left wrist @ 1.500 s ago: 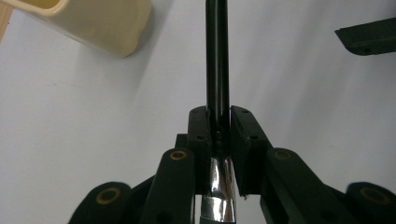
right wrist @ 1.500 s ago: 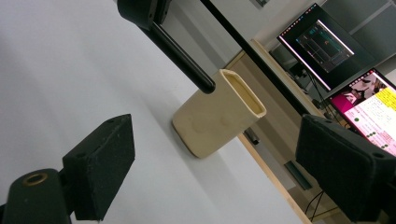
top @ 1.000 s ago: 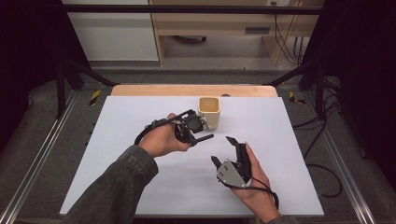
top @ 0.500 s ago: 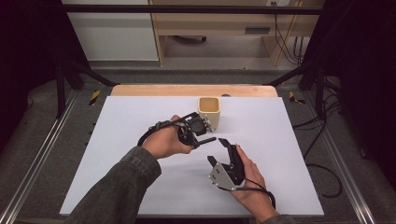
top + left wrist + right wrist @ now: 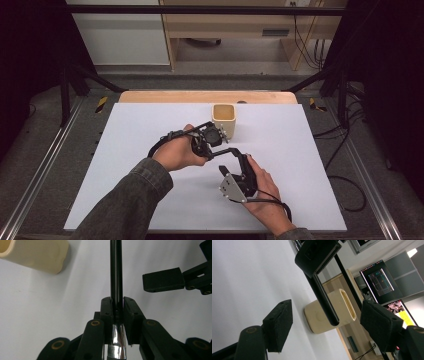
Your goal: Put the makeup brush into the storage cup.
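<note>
Pen clamped in left gripper fingers — tip toward right gripper, fingers narrowing, empty.

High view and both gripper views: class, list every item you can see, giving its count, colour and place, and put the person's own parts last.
Cup: one, cream, empty-looking, upright at the table's far middle.
Pen: one, black with a chrome section, clamped in the left gripper, its free end toward the right gripper.
Table: one, white top with a wooden far edge.
Monitors: two, lit, in the background.
Left gripper: one, black, shut on the pen.
Right gripper: one, black, jaws open on either side of the pen's tip, just been closing.
Sleeve: grey, lower left.
</note>
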`<state>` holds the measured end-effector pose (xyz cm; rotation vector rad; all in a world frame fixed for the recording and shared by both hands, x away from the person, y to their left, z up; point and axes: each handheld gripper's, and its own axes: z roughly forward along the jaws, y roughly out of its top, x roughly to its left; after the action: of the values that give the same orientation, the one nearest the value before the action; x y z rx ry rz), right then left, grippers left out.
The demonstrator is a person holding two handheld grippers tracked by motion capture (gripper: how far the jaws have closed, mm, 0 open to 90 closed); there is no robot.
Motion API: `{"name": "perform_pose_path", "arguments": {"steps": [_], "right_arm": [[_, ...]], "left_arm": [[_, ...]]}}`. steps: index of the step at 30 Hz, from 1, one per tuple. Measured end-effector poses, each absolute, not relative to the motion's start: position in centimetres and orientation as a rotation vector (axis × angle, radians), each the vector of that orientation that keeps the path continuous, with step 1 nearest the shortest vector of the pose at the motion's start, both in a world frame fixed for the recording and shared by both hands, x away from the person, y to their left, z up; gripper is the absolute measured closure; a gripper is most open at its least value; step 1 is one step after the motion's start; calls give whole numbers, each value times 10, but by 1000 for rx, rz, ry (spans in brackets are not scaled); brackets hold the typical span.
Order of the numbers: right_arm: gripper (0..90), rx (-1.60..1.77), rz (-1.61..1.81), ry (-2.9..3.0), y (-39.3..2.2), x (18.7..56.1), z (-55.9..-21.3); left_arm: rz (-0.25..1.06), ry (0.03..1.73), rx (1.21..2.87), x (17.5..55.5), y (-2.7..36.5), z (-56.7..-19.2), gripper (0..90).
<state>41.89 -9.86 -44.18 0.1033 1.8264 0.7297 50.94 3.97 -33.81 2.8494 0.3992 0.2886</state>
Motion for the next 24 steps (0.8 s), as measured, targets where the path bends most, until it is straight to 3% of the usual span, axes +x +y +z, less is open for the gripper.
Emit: {"name": "perform_pose_path", "arguments": {"steps": [24], "right_arm": [[368,40,649,1822,-88,419,-448]], "left_arm": [[278,378,2868,506,39,-341,784]]}}
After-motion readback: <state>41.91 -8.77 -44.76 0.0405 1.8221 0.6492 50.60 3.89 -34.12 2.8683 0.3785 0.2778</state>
